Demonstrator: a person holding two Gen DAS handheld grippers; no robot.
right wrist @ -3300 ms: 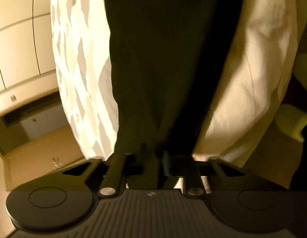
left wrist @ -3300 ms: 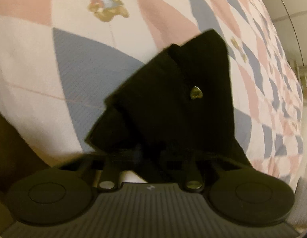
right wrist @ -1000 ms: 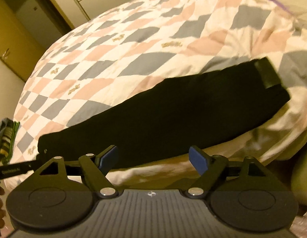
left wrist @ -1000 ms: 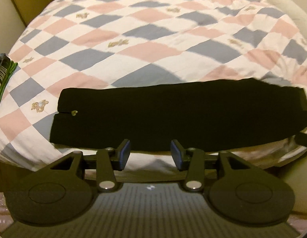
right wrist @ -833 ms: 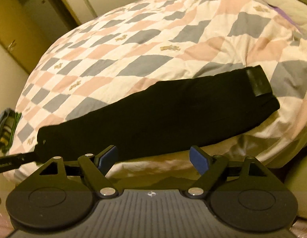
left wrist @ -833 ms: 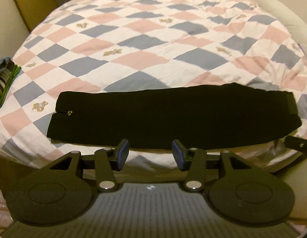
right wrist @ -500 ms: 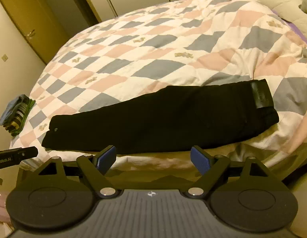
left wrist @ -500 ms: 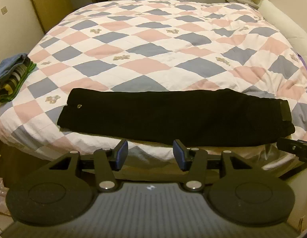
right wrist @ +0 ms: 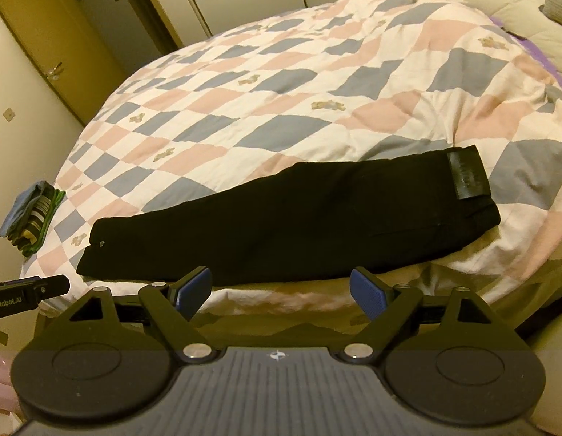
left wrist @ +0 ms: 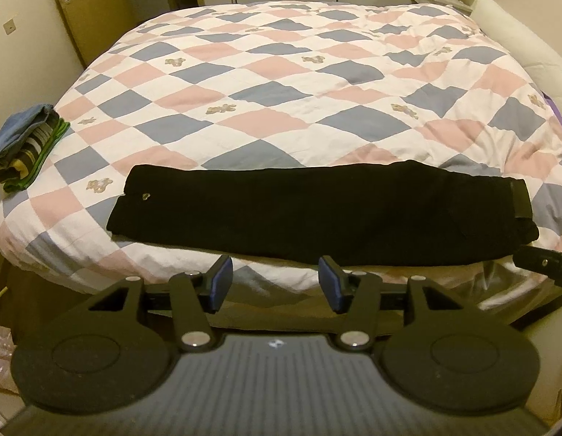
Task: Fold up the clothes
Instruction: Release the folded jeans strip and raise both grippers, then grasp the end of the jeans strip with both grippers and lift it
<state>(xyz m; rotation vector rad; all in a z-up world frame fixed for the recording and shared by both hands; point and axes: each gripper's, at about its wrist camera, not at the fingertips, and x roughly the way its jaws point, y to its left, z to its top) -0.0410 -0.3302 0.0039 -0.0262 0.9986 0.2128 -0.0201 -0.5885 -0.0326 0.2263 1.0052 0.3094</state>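
I count one pair of black trousers [left wrist: 317, 210], folded lengthwise into a single long strip and lying flat across the near edge of the bed [left wrist: 281, 72], its small metal button end to the left and its waistband patch to the right. There is one quilt on the bed, checked in pink, grey-blue and white with little bears. I see one small stack of folded clothes [left wrist: 24, 145], blue on top with striped and green layers under it, resting at the far-left edge of the quilt, well apart from the trousers. My left gripper [left wrist: 275, 283] hangs just short of the strip's near edge, jaws spread wide and holding nothing. My right gripper [right wrist: 281, 290] sits likewise near the bed's edge, its blue-padded jaws wider still, empty, with the trousers beyond them and untouched.
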